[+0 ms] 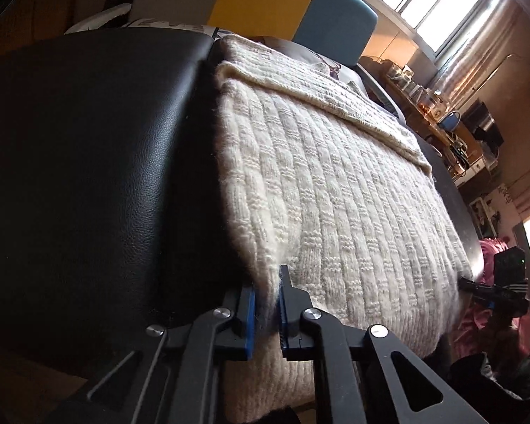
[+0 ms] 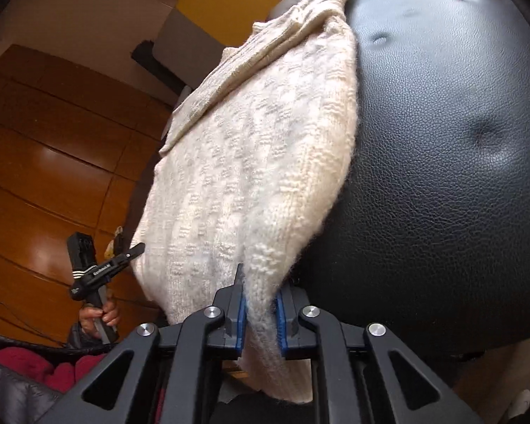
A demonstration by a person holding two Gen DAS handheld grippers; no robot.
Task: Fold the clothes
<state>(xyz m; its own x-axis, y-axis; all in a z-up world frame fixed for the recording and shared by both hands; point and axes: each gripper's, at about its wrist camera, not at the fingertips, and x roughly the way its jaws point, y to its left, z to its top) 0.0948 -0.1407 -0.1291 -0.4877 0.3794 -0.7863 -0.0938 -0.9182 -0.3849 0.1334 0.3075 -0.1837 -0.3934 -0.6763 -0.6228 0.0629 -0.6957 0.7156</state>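
Black leather seat (image 1: 88, 162) underneath. Cream knit sweater (image 1: 335, 190) spread flat on it, one sleeve folded across far end, near hem hanging over edge. Left gripper (image 1: 266, 312) clamped on near hem corner, wool between blue pads. Right gripper (image 2: 259, 321) pinching opposite hem corner of sweater (image 2: 251, 162), likewise closed on knit.

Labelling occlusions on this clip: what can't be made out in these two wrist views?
- Sweater hem: cut off by the bottom edge behind both grippers, left wrist and right wrist views.
- Sweater's far end, neckline: bunched folds, right wrist view.
- Black leather surface under the sweater: covered by the knit.
- Shelf items: too small, backlit by the window.
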